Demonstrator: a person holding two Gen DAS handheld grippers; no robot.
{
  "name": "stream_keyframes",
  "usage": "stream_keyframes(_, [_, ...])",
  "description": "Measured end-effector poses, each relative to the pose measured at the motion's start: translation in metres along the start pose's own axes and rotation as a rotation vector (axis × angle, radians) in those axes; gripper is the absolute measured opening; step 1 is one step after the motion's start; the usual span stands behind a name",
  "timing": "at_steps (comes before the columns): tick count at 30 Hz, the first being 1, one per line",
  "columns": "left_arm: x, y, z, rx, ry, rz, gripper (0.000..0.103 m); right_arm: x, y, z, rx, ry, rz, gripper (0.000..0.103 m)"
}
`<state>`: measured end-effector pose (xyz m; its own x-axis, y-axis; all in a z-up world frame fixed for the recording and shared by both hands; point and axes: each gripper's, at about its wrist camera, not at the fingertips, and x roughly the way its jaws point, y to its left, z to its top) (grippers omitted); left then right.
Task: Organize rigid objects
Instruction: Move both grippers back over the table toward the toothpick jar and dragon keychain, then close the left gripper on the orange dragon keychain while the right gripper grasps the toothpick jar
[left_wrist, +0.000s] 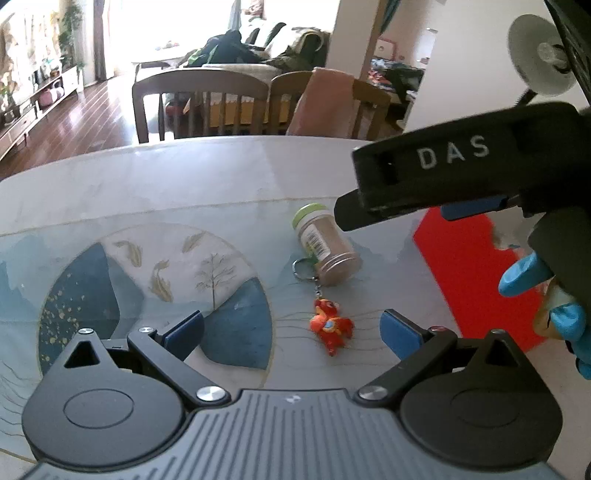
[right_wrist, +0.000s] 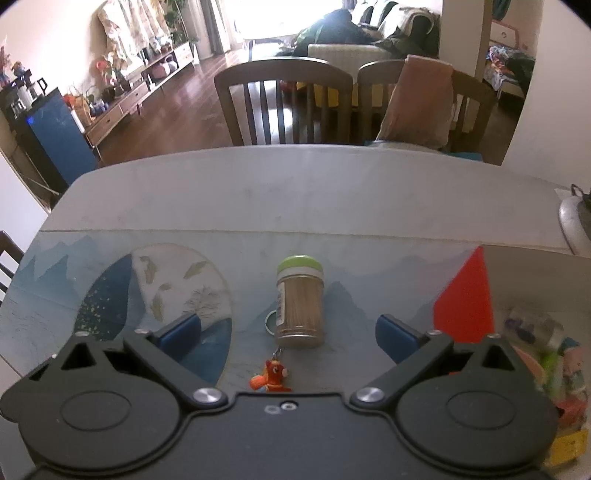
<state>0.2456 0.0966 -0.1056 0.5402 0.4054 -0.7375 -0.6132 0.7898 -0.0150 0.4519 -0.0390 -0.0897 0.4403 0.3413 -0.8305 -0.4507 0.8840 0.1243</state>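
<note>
- Left hand-held gripper (left_wrist: 291, 332), low in frame, stands released and empty; so does the right hand-held gripper (right_wrist: 288, 334).
- Toothpick jar (right_wrist: 300, 302) and red keychain (left_wrist: 331, 326) lie mid-frame on the bench (right_wrist: 258, 199), apparently unsorted.

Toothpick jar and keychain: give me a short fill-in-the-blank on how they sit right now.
1. The toothpick jar lies on its ____ on the mat.
2. Its lid is coloured ____.
3. The red keychain figure lies ____ to the camera than the jar.
4. The right tool holds ____.

Missing words: side; green; nearer; nothing
</note>
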Motion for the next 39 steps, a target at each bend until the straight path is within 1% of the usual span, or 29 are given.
stream_keyframes(4, [0.015,0.001,-0.003,-0.007,0.008,0.005,0.102,0.016,-0.001,0.003,-0.005,0.027,-0.007,0.098])
stream_keyframes(11, [0.038,-0.006,-0.009,0.047,0.020,0.033,0.102,0.038,0.000,0.004,-0.019,0.075,-0.012,0.094])
stream_keyframes(16, [0.050,-0.012,-0.016,0.086,0.006,0.026,0.102,0.052,-0.002,0.005,-0.022,0.095,-0.019,0.085])
stream_keyframes(21, [0.061,-0.019,-0.021,0.118,0.008,0.024,0.102,0.062,-0.006,0.008,-0.014,0.102,-0.023,0.081])
stream_keyframes(26, [0.073,-0.023,-0.023,0.123,0.007,0.025,0.101,0.072,-0.011,0.008,-0.003,0.121,-0.026,0.076])
stream_keyframes(29, [0.080,-0.025,-0.024,0.127,0.007,0.022,0.100,0.076,-0.012,0.008,-0.001,0.126,-0.025,0.070])
stream_keyframes(30, [0.082,-0.025,-0.025,0.128,0.010,0.020,0.095,0.077,-0.011,0.008,-0.002,0.128,-0.025,0.069])
stream_keyframes(33, [0.083,-0.027,-0.025,0.135,-0.001,0.018,0.087,0.081,-0.009,0.009,-0.015,0.134,-0.027,0.063])
stream_keyframes(34, [0.083,-0.028,-0.025,0.140,-0.004,0.012,0.082,0.082,-0.008,0.009,-0.020,0.136,-0.028,0.060])
stream_keyframes(35, [0.083,-0.029,-0.025,0.143,-0.007,0.011,0.079,0.083,-0.007,0.009,-0.023,0.137,-0.027,0.059])
stream_keyframes(37, [0.083,-0.030,-0.024,0.153,-0.011,0.007,0.067,0.085,-0.006,0.009,-0.032,0.142,-0.032,0.055])
stream_keyframes(38, [0.083,-0.031,-0.024,0.160,-0.013,0.007,0.064,0.086,-0.005,0.009,-0.036,0.143,-0.035,0.054])
stream_keyframes(39, [0.083,-0.032,-0.024,0.165,-0.015,0.005,0.058,0.086,-0.004,0.009,-0.039,0.144,-0.037,0.052])
